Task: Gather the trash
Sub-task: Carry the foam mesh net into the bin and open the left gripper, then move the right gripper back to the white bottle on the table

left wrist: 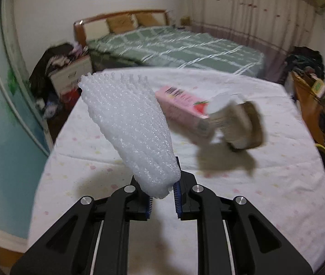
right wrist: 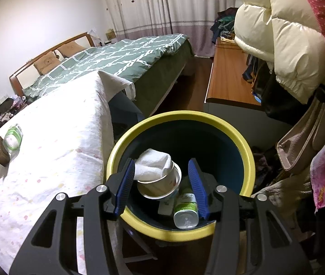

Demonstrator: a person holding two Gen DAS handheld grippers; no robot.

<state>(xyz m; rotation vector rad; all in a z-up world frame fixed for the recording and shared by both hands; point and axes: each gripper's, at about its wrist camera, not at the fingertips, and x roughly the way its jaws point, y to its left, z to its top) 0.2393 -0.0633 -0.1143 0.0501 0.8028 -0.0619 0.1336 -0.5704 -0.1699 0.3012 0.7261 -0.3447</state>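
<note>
The yellow-rimmed bin [right wrist: 249, 160] stands beside the table, dark blue inside. It holds a paper cup [right wrist: 160, 188] lying on its side with a white wad [right wrist: 154, 163] stuffed in its mouth, and a small green-labelled bottle [right wrist: 185, 208] lying next to the cup. The right gripper [right wrist: 162, 188] hangs over the bin's mouth, its 2 blue pads spread apart with nothing between them.

The left gripper [left wrist: 162, 197] pinches the narrow end of a white foam net sleeve [left wrist: 125, 123], which sticks up above the table. On the table's white floral cloth [left wrist: 265, 183] lie a pink carton [left wrist: 183, 107] and, touching it, a blurred round container with a brown band [left wrist: 238, 121]. Behind the table is a bed with a green checked cover [left wrist: 185, 48], then curtains [right wrist: 162, 4]. A cream puffer jacket [right wrist: 284, 34] hangs at right.
</note>
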